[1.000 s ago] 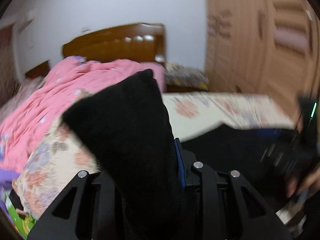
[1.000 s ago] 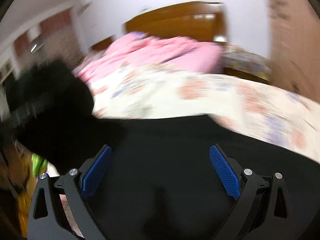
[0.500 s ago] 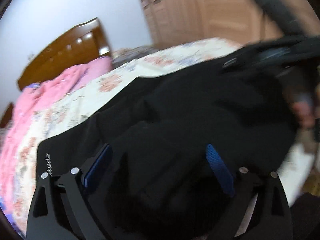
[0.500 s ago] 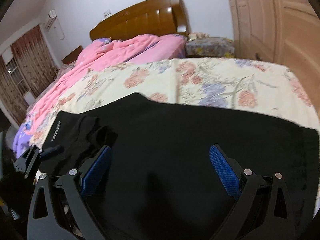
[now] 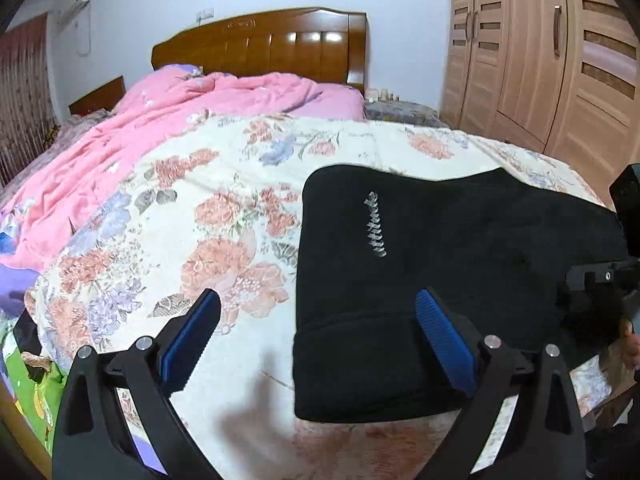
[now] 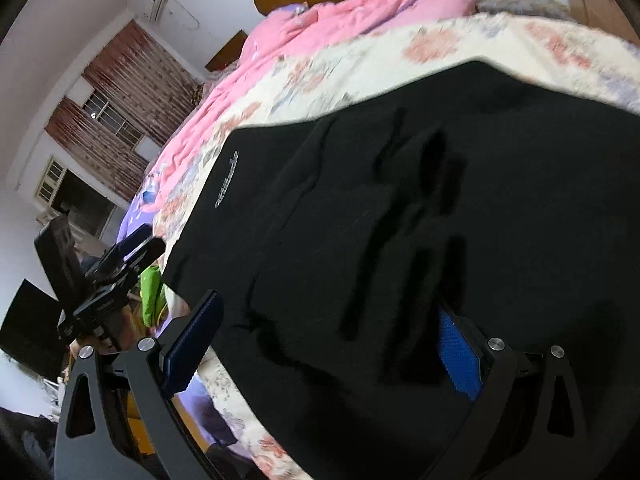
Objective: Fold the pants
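Over the black pants (image 5: pixel 460 260), left gripper (image 5: pixel 320 332) jaws spread, right gripper (image 6: pixel 332 336) likewise

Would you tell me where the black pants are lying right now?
The black pants lie folded on the floral bedspread near the bed's foot edge, right of centre in the left wrist view, away from the pink quilt.

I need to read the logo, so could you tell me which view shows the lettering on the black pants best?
The left wrist view: the silver lettering on the black pants is sharp and close. In the right wrist view it is small and blurred.
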Demonstrator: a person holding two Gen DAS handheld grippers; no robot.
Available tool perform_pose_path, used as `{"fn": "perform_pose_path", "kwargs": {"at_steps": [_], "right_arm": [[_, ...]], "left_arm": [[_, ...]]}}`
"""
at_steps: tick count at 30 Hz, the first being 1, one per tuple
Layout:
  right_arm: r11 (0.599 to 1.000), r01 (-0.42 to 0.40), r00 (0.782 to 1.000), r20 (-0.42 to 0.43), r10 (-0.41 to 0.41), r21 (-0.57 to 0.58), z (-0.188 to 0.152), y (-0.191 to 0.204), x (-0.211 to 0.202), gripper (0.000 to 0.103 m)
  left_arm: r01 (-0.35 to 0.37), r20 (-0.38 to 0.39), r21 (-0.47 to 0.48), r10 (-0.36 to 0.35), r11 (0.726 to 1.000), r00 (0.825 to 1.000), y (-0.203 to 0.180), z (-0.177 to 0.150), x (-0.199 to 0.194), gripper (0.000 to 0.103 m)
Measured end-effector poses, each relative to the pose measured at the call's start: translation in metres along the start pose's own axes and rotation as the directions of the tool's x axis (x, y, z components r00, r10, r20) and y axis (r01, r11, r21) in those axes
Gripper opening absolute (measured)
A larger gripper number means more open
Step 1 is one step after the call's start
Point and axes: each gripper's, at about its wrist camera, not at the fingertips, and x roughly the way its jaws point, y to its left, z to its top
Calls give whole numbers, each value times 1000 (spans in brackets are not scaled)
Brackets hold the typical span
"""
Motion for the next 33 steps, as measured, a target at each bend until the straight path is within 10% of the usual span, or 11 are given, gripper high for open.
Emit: {"fn": "perform_pose_path", "kwargs": {"at_steps": [9, 13, 17, 28, 33], "right_arm": [[996, -29, 999, 35, 26, 84, 11, -5, 9, 58], [997, -23, 994, 105, 15, 77, 5, -5, -1, 26], [999, 12, 989, 145, -17, 36, -4, 7, -15, 21], [995, 36, 988, 148, -50, 92, -25, -24, -26, 21], [982, 191, 966, 177, -189, 7, -20, -16, -56, 84]], "left_arm": [[48, -49, 74, -44, 996, 998, -7, -15, 26, 98], [40, -51, 93, -36, 995, 998, -9, -12, 24, 100], [-4, -32, 159, 9, 987, 999, -17, -7, 21, 100], [-12, -54, 182, 23, 983, 998, -29, -7, 35, 101], [-42, -24, 136, 46, 990, 999, -22, 11, 21, 100]]}}
